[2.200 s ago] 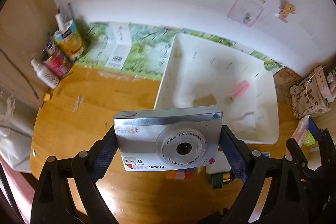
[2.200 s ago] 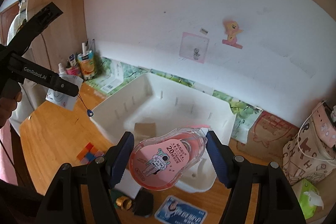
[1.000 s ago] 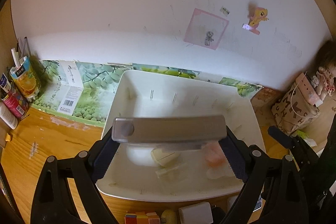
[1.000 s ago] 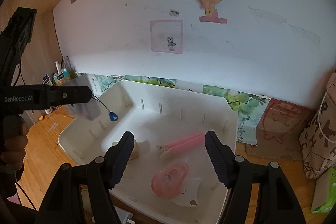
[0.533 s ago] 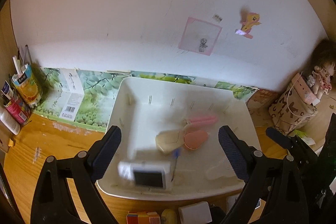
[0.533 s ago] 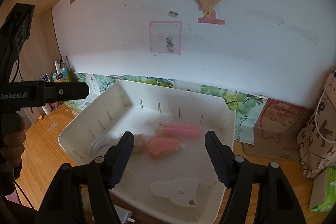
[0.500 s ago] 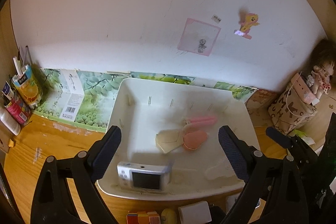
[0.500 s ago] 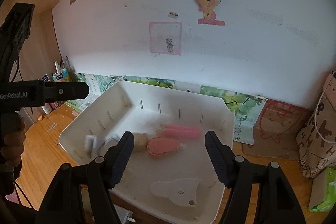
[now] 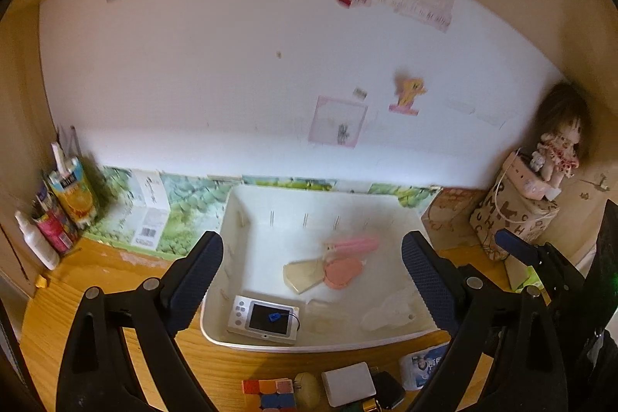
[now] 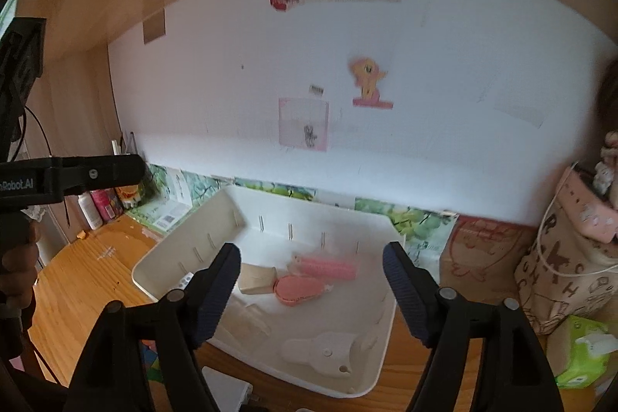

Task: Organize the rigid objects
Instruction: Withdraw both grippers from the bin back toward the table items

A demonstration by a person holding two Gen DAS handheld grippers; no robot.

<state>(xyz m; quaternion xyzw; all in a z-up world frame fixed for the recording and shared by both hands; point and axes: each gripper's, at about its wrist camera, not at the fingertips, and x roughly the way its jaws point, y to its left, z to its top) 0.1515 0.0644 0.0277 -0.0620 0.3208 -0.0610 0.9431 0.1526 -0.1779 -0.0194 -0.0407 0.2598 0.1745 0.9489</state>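
Note:
The white bin (image 9: 228,219) holds a small silver digital camera (image 9: 264,319) lying screen up in its near left corner. In the bin's middle lie a pink tape dispenser (image 9: 342,273), a pink tube (image 9: 351,245) and a beige block (image 9: 301,278), close together. My left gripper (image 9: 311,280) hangs open above the bin with nothing between its fingers. In the right wrist view my right gripper (image 10: 313,290) is also above the bin (image 10: 174,242); its jaws are opening and nothing is between them. Below it lies the pink tape dispenser (image 10: 297,290).
A flat white part (image 10: 320,350) lies in the bin's near right. In front of the bin sit a coloured cube (image 9: 270,392), a white box (image 9: 347,383) and a card pack (image 9: 421,365). Bottles (image 9: 58,211) stand far left, a patterned bag (image 9: 513,219) and a doll (image 9: 556,149) far right.
The left gripper let go of the camera, which dropped into the bin. The pink dispenser, dropped by the right gripper, settled beside the beige block. Both grippers have risen and drawn back.

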